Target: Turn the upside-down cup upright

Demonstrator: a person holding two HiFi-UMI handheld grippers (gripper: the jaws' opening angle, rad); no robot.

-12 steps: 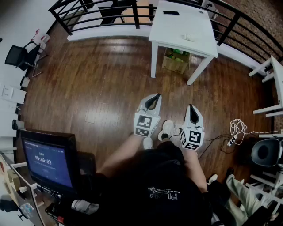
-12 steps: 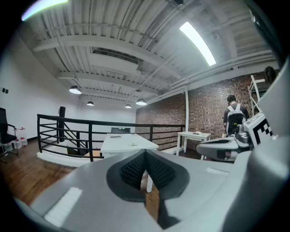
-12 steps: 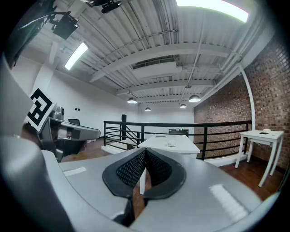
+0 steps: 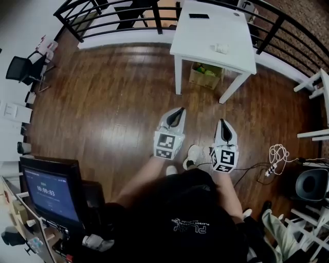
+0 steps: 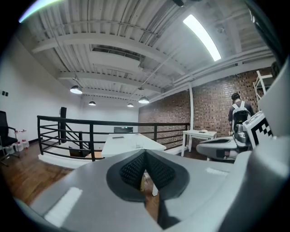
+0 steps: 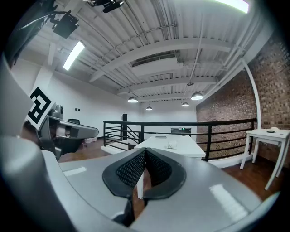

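White and very small at this range, the cup (image 4: pixel 221 48) stands on the white worktop (image 4: pixel 201 35) towards its right-hand side, well apart from a dark flat thing (image 4: pixel 199 15) at the far end. It is too small to tell whether its mouth is down. A cardboard box (image 4: pixel 204 73) sits on the floor (image 4: pixel 113 102) under the worktop, and a black railing (image 4: pixel 118 20) runs behind it. Compared with half a second ago, the worktop and cup lie a little lower in the head view, while the two tools keep the same pose side by side in front of the person. I read this as the person walking towards the worktop, so the task proper has not begun. The left hand-held gripper (image 4: pixel 178 111) and the right hand-held gripper (image 4: pixel 222 123) both point at the worktop, far short of it. In each gripper view the ribbed pads meet with nothing between them, so both are closed and empty. The approach must finish, and one tool must open, before the cup can be gripped and turned over.
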